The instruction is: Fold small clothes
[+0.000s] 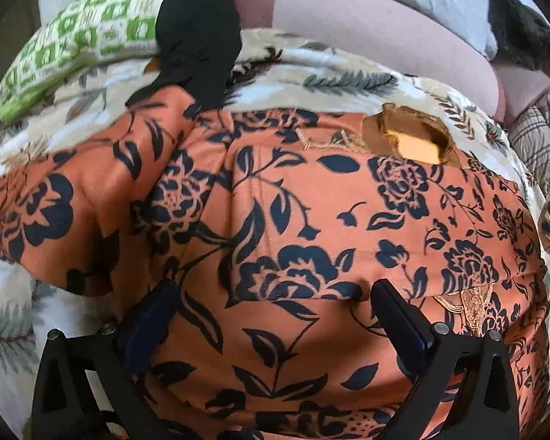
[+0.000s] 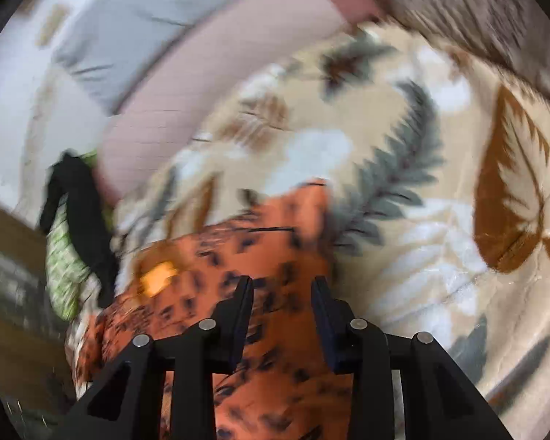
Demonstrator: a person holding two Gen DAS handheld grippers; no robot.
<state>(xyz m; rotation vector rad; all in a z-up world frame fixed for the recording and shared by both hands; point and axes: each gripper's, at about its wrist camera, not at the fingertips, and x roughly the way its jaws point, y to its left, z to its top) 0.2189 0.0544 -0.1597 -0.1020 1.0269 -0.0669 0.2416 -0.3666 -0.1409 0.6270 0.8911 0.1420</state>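
An orange garment (image 1: 311, 201) with a dark blue flower print lies spread on a leaf-patterned blanket (image 1: 348, 69). Its neck opening with a yellow label (image 1: 417, 146) points to the far side. My left gripper (image 1: 275, 293) hovers low over the garment's near half, jaws wide apart, cloth beneath them and nothing pinched. The right wrist view is blurred. There my right gripper (image 2: 282, 286) stands over the same orange garment (image 2: 275, 234), and the cloth fills the narrow gap between its fingers, so it looks shut on a bunch of it.
A green-and-white pillow (image 1: 84, 36) with a black cloth (image 1: 198, 29) draped over it lies at the far left. A pink bolster (image 1: 384, 36) and grey bedding run along the back. Plaid fabric (image 1: 538, 135) lies at the right edge. The blanket (image 2: 421, 220) extends to the right.
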